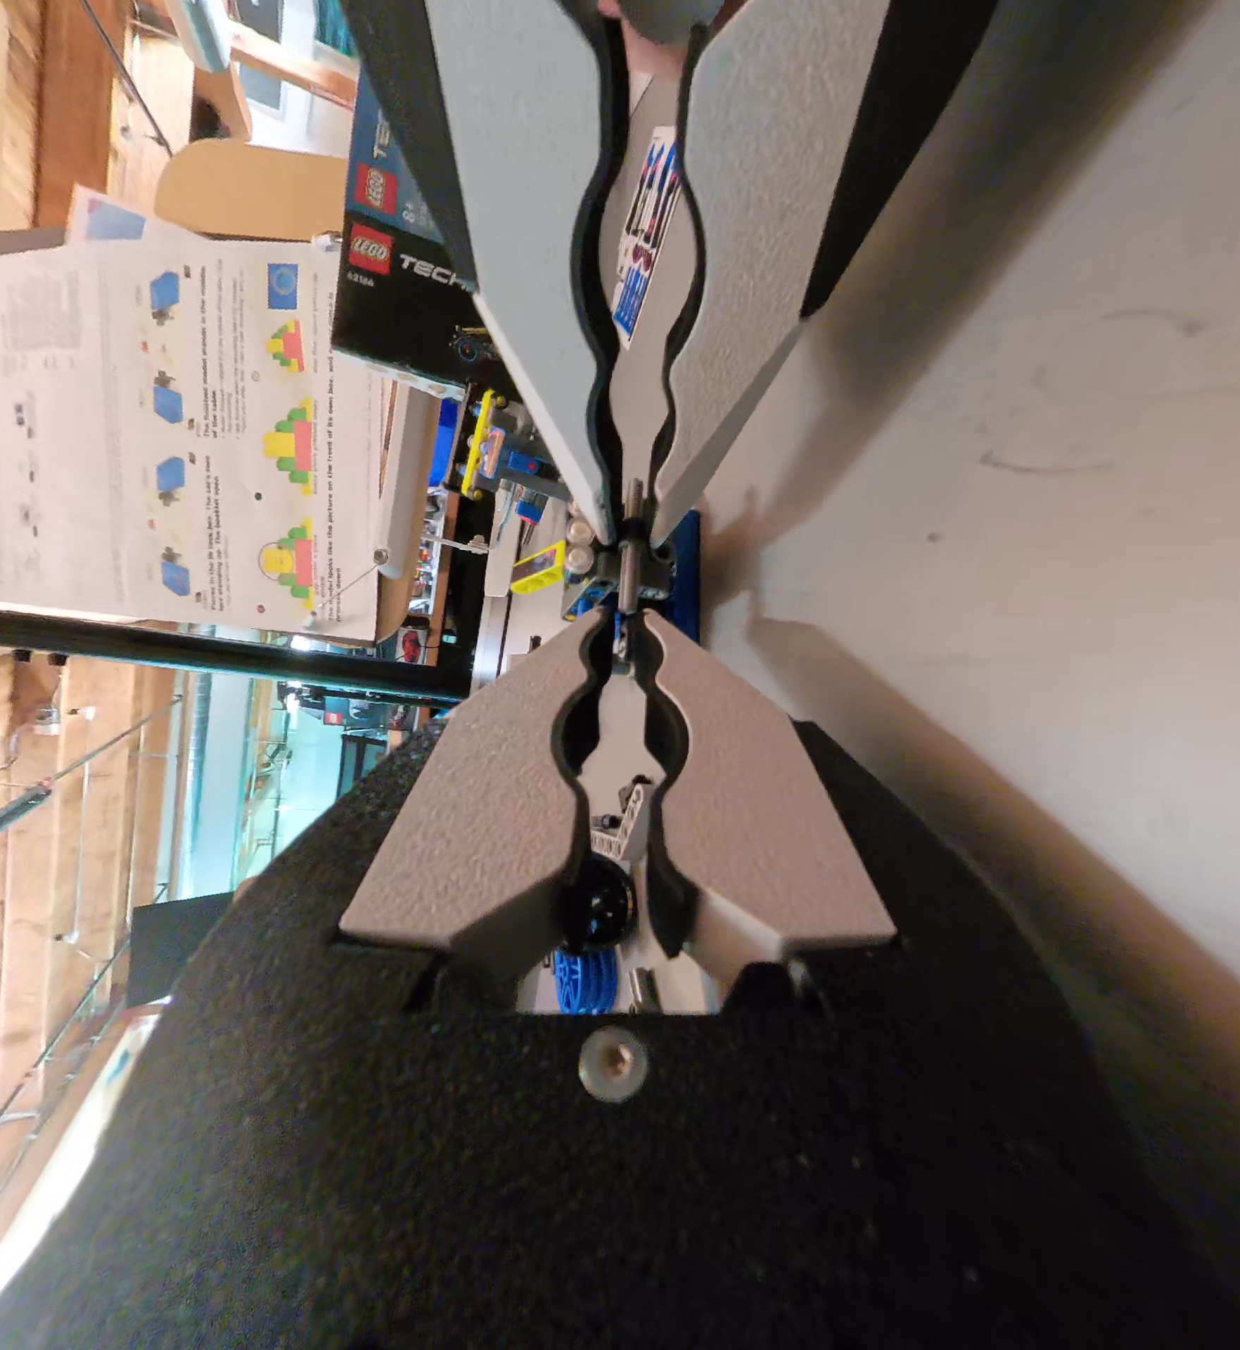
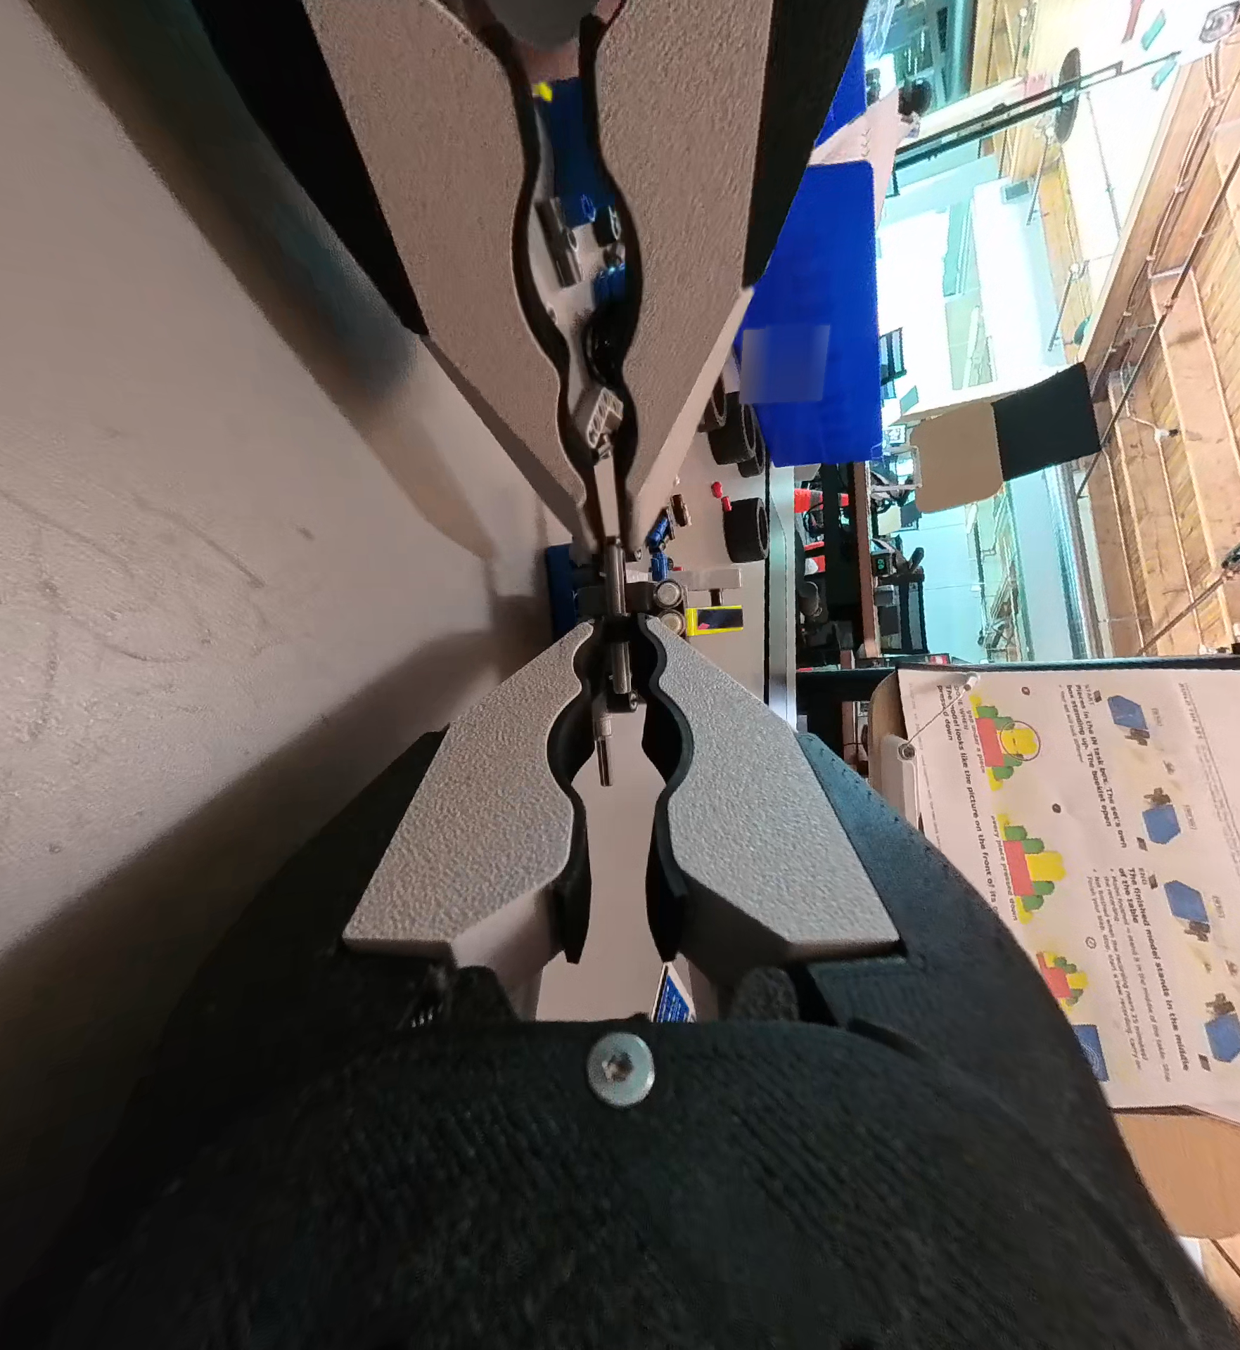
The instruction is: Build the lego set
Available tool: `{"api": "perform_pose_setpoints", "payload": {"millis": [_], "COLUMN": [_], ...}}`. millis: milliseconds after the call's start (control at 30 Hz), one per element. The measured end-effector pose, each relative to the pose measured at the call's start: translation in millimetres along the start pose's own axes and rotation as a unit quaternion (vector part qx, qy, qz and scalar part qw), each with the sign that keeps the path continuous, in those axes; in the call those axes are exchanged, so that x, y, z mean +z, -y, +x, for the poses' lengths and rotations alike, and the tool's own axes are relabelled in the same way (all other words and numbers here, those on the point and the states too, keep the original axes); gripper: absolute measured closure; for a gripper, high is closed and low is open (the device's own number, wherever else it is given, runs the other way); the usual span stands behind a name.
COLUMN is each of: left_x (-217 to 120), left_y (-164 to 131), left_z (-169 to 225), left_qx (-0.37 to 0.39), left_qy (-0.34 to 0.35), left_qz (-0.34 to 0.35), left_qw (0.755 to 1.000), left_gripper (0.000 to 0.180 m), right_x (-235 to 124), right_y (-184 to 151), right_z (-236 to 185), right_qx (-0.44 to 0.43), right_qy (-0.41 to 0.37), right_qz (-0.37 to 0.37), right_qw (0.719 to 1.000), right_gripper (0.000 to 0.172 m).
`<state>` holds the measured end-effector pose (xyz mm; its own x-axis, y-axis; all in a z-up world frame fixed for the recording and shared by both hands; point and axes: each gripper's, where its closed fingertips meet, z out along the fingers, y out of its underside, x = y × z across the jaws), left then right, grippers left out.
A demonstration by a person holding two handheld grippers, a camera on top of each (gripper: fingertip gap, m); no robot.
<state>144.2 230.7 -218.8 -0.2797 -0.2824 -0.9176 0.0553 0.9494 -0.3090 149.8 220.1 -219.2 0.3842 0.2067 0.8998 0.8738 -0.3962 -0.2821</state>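
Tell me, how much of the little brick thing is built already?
Built so far: a small brick model with clear studs and a yellow piece. In hand: the left gripper and right gripper each pinch the grey axle running through it. Left over: black tyres and small blue pieces lie loose on the table.

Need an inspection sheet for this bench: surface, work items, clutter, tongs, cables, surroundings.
Surface: white table, faint scuffs.
Job's things: small grey brick assembly with a dark axle through it, beside a blue plate.
Clutter: yellow brick, black tyres, blue rim, sticker sheet, blue bin, black set box.
Grippers: right tongs closed on the axle; left tongs closed on a thin edge of the assembly, tip to tip with the right.
Cables: nothing seen on the table.
Surroundings: printed sheet on a cardboard stand, wooden wall.
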Motion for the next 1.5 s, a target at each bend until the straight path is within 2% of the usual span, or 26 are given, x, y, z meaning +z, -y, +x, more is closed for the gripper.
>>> {"api": "perform_pose_setpoints", "payload": {"millis": [200,300,667,833,1000,1500], "left_x": [2.0,2.4,-0.4,-1.4,0.2,4.5], "left_y": [3.1,3.3,3.4,2.9,4.3,3.5], "left_z": [3.8,3.1,2.8,1.9,0.7,3.5], "left_qx": [0.003,0.004,0.023,0.007,0.032,0.018], "left_qy": [-0.008,-0.011,0.000,-0.010,0.000,-0.011], "left_qz": [0.003,-0.005,-0.007,-0.017,-0.030,-0.023], "left_qw": [1.000,1.000,1.000,1.000,0.999,1.000], "left_gripper": [0.173,0.179,0.179,0.179,0.180,0.179], "right_x": [-0.7,0.0,-0.2,-0.8,-0.2,1.8], "right_y": [3.0,3.4,2.9,5.0,3.5,2.2], "right_z": [-1.7,-2.5,-2.3,-2.2,-1.9,-3.3], "right_qx": [-0.009,-0.013,-0.012,-0.011,-0.014,-0.008], "right_qy": [-0.001,0.000,-0.002,-0.002,-0.007,-0.001], "right_qz": [0.005,0.004,0.003,0.007,-0.004,0.000], "right_qw": [1.000,1.000,1.000,1.000,1.000,1.000], "right_gripper": [0.168,0.168,0.168,0.168,0.168,0.168]}}
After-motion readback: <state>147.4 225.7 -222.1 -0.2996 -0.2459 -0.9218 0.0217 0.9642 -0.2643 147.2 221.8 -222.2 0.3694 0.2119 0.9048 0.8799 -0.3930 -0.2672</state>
